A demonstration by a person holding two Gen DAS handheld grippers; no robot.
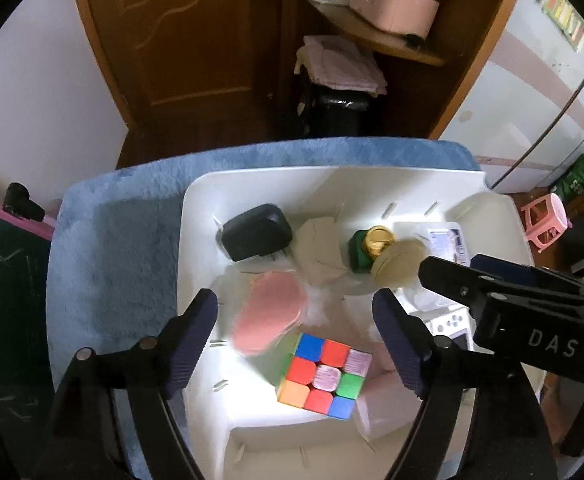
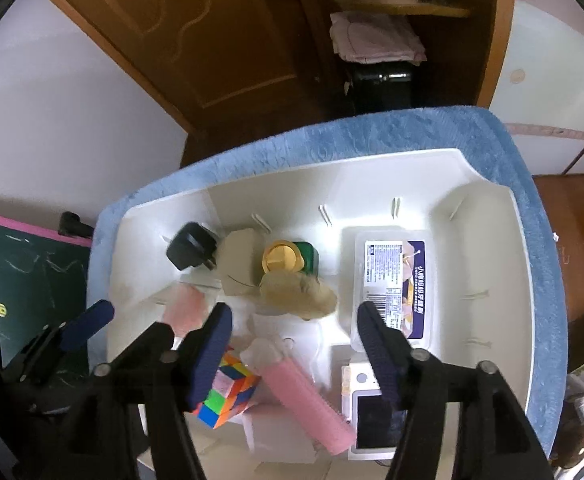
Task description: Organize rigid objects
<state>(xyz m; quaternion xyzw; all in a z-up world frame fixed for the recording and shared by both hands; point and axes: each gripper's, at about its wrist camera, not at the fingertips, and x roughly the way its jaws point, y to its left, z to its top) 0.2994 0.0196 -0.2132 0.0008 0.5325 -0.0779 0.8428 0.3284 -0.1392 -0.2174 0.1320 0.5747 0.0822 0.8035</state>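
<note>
A white divided bin (image 1: pixel 195 248) (image 2: pixel 488 216) sits on a blue fuzzy mat. In it lie a colour cube (image 1: pixel 324 376) (image 2: pixel 227 392), a black charger plug (image 1: pixel 255 232) (image 2: pixel 191 246), a green jar with a gold lid (image 1: pixel 372 244) (image 2: pixel 287 258), a pink oval piece (image 1: pixel 269 312), a pink bar (image 2: pixel 308 404), a clear box with a printed label (image 2: pixel 392 288) and a small white device with a screen (image 2: pixel 372 416). My left gripper (image 1: pixel 296 344) is open above the cube. My right gripper (image 2: pixel 292 356) is open above the pink bar.
The blue mat (image 1: pixel 111 248) (image 2: pixel 412 128) covers the surface under the bin. A green chalkboard with a pink frame (image 1: pixel 3 280) stands at the left. A wooden door (image 1: pixel 179 32), a shelf and a pink stool (image 1: pixel 544 220) stand beyond.
</note>
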